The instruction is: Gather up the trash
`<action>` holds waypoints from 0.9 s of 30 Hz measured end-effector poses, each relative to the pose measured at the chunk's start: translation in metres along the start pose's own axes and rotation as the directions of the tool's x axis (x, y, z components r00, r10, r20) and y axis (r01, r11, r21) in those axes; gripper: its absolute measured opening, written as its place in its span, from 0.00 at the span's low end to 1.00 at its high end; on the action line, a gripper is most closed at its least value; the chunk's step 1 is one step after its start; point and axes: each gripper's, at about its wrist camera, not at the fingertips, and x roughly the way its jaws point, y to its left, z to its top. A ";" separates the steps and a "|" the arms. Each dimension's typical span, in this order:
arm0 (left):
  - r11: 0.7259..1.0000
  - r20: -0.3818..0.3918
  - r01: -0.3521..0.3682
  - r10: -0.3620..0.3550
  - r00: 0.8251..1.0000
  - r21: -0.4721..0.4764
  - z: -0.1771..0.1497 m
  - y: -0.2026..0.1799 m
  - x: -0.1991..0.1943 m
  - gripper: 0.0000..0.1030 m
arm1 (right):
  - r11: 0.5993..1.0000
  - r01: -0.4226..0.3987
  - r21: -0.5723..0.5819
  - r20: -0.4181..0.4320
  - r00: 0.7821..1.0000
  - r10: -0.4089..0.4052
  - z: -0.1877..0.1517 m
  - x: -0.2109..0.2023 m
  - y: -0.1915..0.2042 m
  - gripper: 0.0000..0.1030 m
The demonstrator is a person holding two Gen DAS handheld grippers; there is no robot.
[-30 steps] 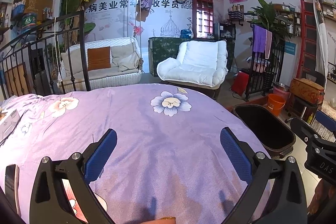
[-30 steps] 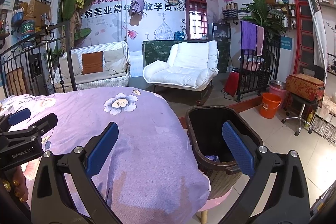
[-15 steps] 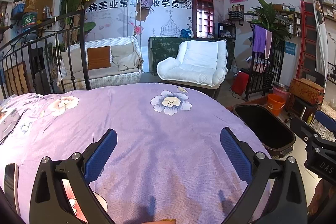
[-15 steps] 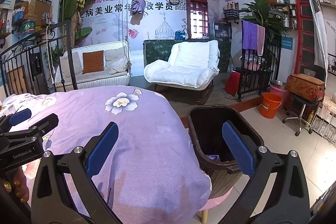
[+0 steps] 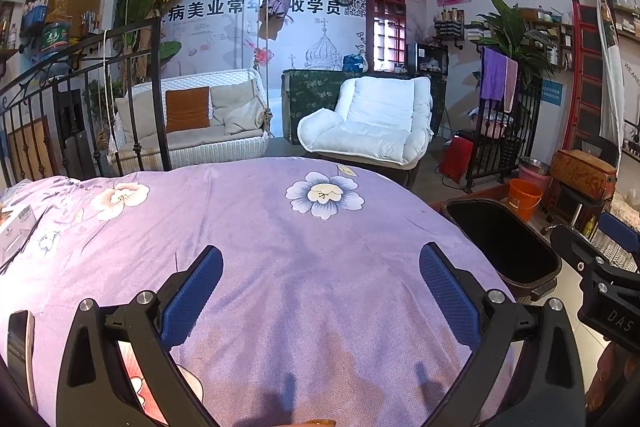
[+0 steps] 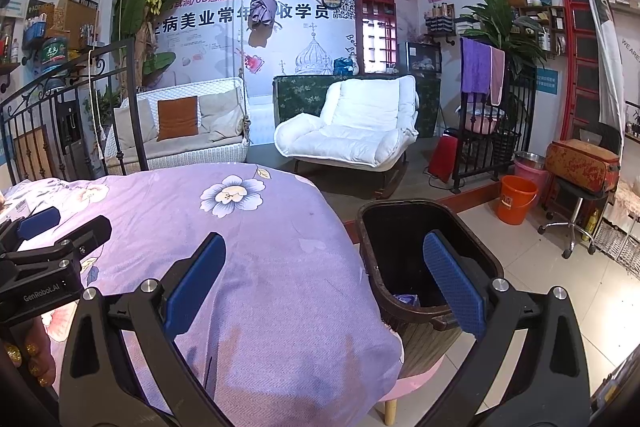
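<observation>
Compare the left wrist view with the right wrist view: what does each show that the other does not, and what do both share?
Only the left wrist view shows the phone lying at the cloth's left edge and the right tongs from the side. Only the right wrist view shows the trash lying inside the bin, the bin's slatted outer wall, and the left tongs from the side. Both show the purple flowered cloth, the dark bin beside it, the white armchair and open, empty tongs.
</observation>
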 end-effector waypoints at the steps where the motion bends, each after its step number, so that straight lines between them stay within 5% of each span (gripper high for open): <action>1: 1.000 0.000 0.000 0.000 1.000 -0.001 0.000 0.000 0.000 0.95 | 1.000 0.001 -0.001 -0.001 1.000 -0.001 0.000 0.000 0.000 0.95; 27: 1.000 -0.002 0.002 -0.002 1.000 -0.003 -0.001 -0.002 -0.001 0.95 | 1.000 -0.007 -0.004 -0.008 1.000 0.007 -0.002 0.003 0.003 0.95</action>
